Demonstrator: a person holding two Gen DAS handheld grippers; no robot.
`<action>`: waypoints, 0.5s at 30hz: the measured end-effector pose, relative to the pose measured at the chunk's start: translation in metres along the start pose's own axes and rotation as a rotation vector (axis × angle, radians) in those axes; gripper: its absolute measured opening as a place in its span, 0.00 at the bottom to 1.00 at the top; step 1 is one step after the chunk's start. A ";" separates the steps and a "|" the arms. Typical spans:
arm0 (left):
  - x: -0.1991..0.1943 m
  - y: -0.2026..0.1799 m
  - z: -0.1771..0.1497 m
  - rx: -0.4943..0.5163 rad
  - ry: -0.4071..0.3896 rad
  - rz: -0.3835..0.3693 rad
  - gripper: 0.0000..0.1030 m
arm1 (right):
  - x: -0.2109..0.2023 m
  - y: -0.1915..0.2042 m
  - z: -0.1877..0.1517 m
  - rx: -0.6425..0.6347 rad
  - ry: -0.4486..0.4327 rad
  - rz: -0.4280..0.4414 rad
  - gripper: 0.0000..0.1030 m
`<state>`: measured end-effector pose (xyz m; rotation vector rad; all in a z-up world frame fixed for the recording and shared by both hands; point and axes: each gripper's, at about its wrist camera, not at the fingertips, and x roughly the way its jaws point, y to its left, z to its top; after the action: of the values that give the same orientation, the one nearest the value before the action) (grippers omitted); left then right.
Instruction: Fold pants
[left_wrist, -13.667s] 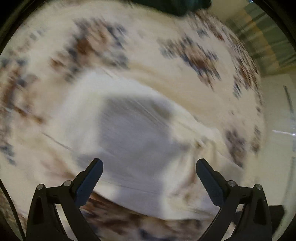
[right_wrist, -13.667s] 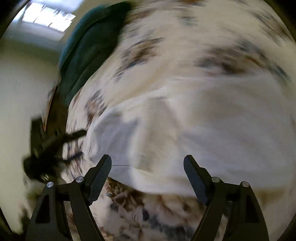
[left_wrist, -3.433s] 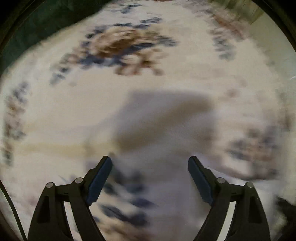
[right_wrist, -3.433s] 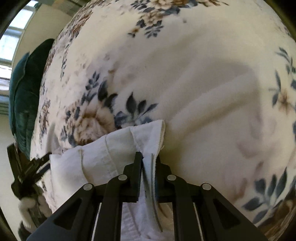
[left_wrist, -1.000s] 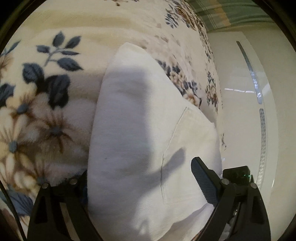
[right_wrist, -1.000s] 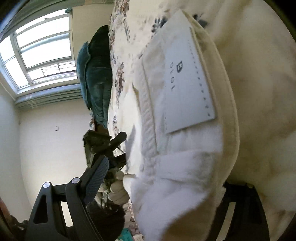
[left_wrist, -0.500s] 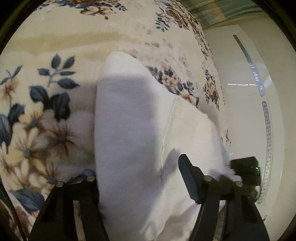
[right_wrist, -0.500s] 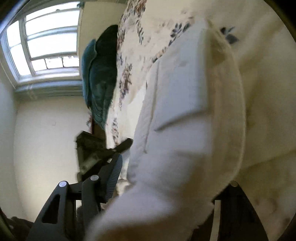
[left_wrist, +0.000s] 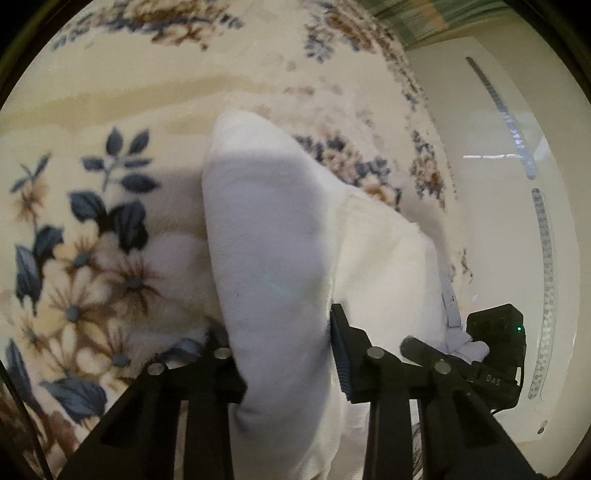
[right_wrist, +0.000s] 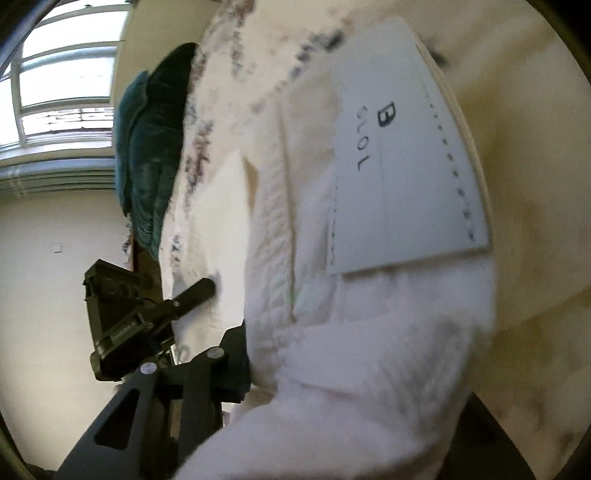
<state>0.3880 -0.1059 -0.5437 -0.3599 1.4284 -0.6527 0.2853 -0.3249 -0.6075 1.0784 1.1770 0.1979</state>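
The folded white pants (left_wrist: 266, 229) lie as a thick bundle on the floral blanket (left_wrist: 92, 258). My left gripper (left_wrist: 280, 354) has one end of the bundle between its jaws, which are closing, and the cloth bulges up where the pads squeeze it. In the right wrist view the pants (right_wrist: 295, 221) show a grey sewn label (right_wrist: 402, 166). My right gripper (right_wrist: 354, 398) is closing on the other end. Its left finger (right_wrist: 229, 369) presses the cloth, and the bundle hides the right finger.
A teal pillow (right_wrist: 151, 158) lies at the bed's far end under a window (right_wrist: 55, 74). A white wall panel (left_wrist: 498, 184) runs along the bed's edge. Each view shows the other gripper at the bundle's far side (left_wrist: 495, 332) (right_wrist: 122, 314).
Both pairs of jaws have narrowed from wide apart to pinching the bundle. The cloth now bunches up between the fingers, and both views have tilted slightly.
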 end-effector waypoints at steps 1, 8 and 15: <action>-0.006 -0.003 0.001 0.004 -0.010 -0.004 0.28 | -0.007 0.007 0.001 -0.013 -0.011 0.008 0.36; -0.048 -0.029 0.028 0.026 -0.078 -0.040 0.28 | -0.046 0.064 0.005 -0.066 -0.052 0.069 0.35; -0.081 -0.040 0.094 0.049 -0.128 -0.046 0.28 | -0.058 0.121 0.049 -0.126 -0.082 0.074 0.35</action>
<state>0.4710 -0.1018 -0.4433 -0.3903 1.2835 -0.6892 0.3467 -0.3274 -0.4788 1.0108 1.0384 0.2795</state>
